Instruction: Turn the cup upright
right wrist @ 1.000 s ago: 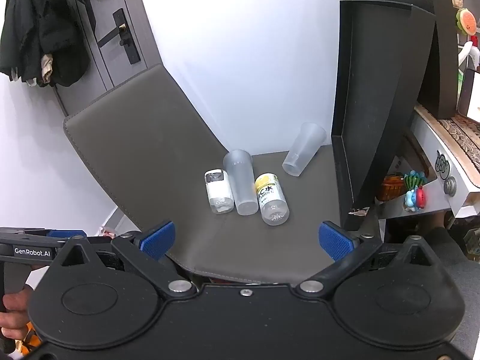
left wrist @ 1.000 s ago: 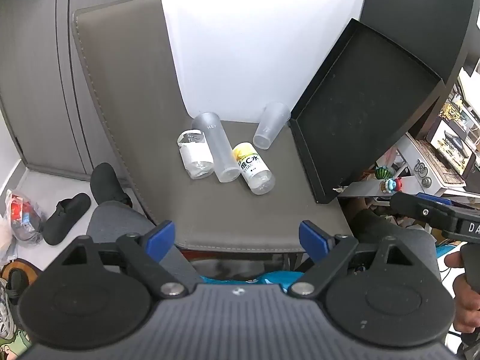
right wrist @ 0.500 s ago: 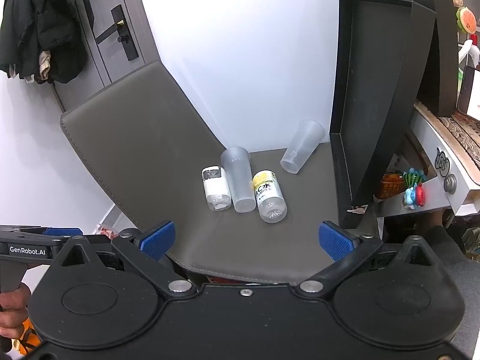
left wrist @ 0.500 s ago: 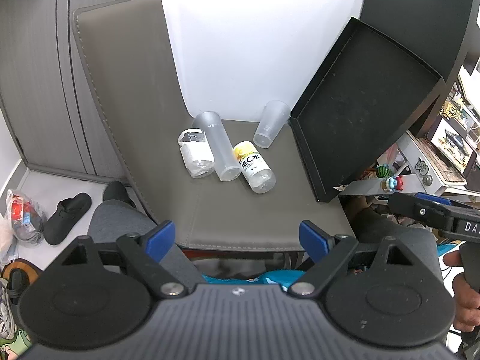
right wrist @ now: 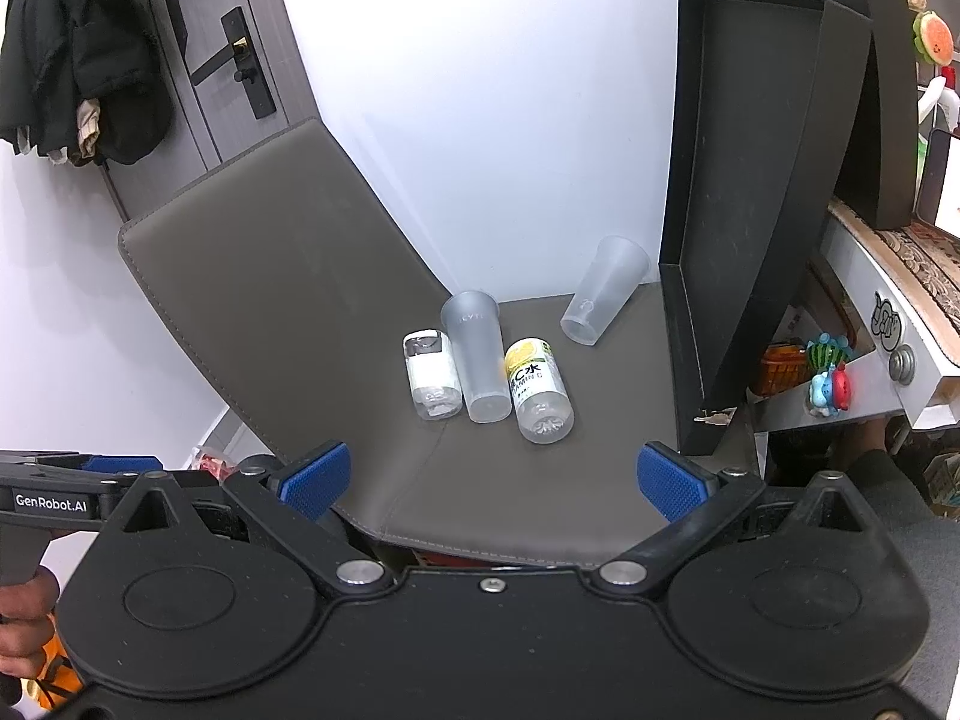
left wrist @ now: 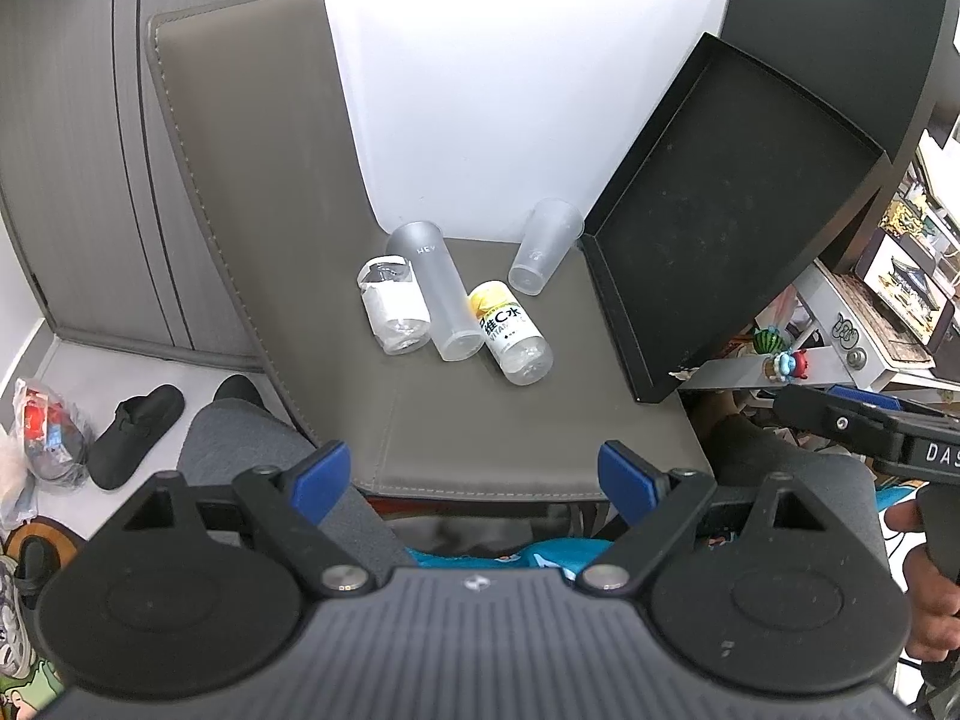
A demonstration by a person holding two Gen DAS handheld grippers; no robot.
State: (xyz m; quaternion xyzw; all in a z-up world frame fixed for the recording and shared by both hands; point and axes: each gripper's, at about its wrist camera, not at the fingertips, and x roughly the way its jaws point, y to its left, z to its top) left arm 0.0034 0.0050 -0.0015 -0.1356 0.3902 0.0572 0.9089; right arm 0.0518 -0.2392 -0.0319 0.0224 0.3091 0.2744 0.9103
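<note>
A short translucent cup point(left wrist: 545, 246) point(right wrist: 605, 290) lies tilted at the back right of the grey chair seat point(left wrist: 522, 438) point(right wrist: 540, 480), its rim resting against the wall. A taller frosted cup point(left wrist: 437, 293) point(right wrist: 476, 355) lies on its side between a clear bottle point(left wrist: 393, 306) point(right wrist: 431, 374) and a yellow-labelled bottle point(left wrist: 509, 330) point(right wrist: 536, 387). My left gripper point(left wrist: 474, 480) and right gripper point(right wrist: 491, 477) are both open and empty, held above the seat's front edge, well short of the cups.
A black open box lid point(left wrist: 720, 228) point(right wrist: 744, 240) stands upright against the seat's right side. The chair back point(left wrist: 252, 180) rises at the left. A cluttered shelf with small toys point(right wrist: 828, 372) is at the right. Shoes point(left wrist: 135, 426) lie on the floor at left.
Both views have shifted slightly; the cups and bottles have not moved. Both grippers stay open.
</note>
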